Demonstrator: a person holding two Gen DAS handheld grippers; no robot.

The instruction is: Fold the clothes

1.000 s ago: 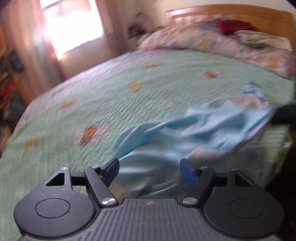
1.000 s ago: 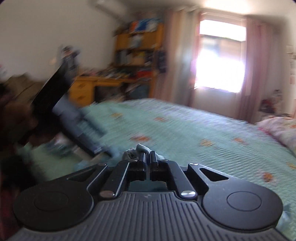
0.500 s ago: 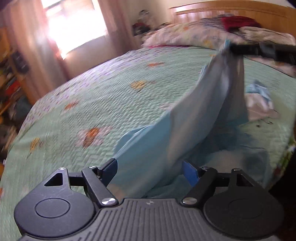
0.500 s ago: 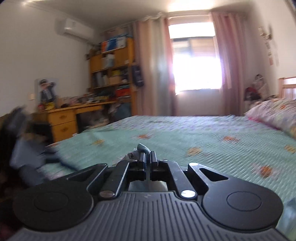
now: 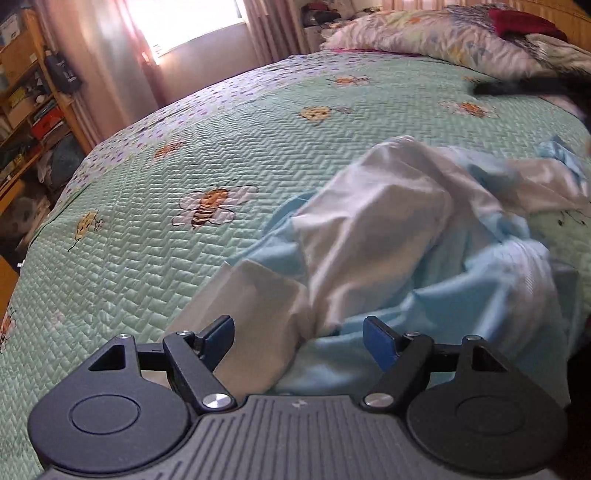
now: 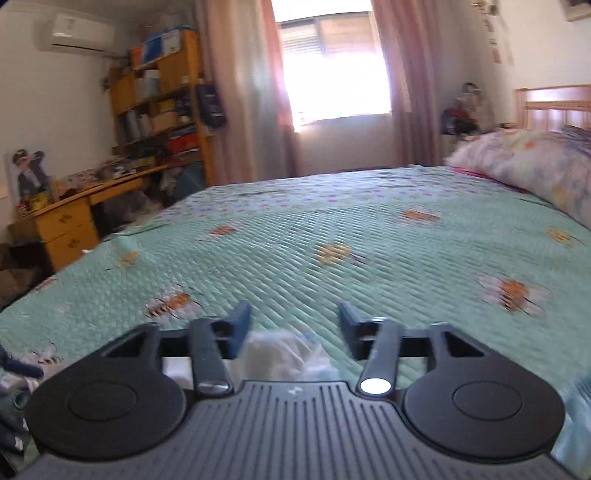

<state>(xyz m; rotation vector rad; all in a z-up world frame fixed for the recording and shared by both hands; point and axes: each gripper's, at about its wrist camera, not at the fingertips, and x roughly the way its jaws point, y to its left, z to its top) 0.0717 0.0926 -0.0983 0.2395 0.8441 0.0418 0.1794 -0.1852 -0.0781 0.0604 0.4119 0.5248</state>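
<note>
Looking past your left hand-held gripper (image 5: 298,341), you have a wide bed (image 5: 258,147) covered by a green quilt with bee prints, a floral pillow (image 5: 424,33) and a red cloth (image 5: 524,22) at its head, a bright curtained window (image 6: 334,74) beyond, and wooden shelves (image 6: 162,99) with a cluttered desk (image 6: 66,218) off to one side. Nothing on the quilt blocks the way to the garment. The light blue and white shirt (image 5: 399,236) lies crumpled on the near part of the bed, and its white sleeve end runs right down between your left fingers, which stand wide apart and do not pinch it. Your right hand-held gripper (image 6: 295,323) has just been opening; its jaws now stand apart over the quilt, with only a blurred bit of pale fabric (image 6: 284,350) low between them and not pressed. From the left view, a dark blurred bar (image 5: 517,86) near the pillow crosses the far right.
</note>
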